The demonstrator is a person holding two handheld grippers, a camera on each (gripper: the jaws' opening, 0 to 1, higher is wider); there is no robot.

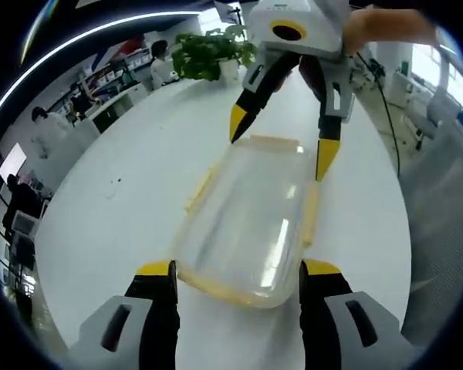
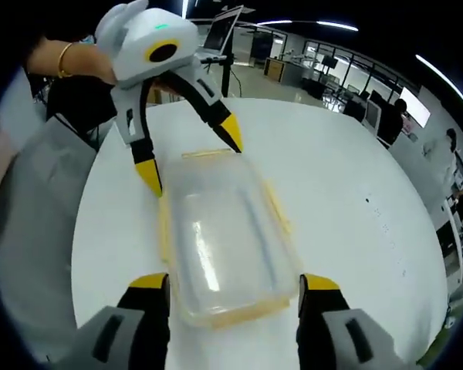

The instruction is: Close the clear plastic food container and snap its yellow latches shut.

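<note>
Two grippers are bracketing the clear food container point(image 1: 251, 223) lying on the white table point(image 1: 123, 200): left gripper point(image 1: 237, 271) and right gripper point(image 2: 233, 285) both spread wide at opposite ends, apparently steadying it before latching.

One clear plastic food container point(image 1: 251, 223) with its lid on lies on one white bench point(image 1: 123, 208). Yellow latches point(image 1: 201, 187) run along its edges; their number cannot be told. Two hand-held grippers are present: the left hand-held gripper point(image 1: 235, 281) at bottom centre, the right hand-held gripper point(image 1: 282, 150) at upper centre. One potted plant point(image 1: 208, 52) stands at the top.
</note>
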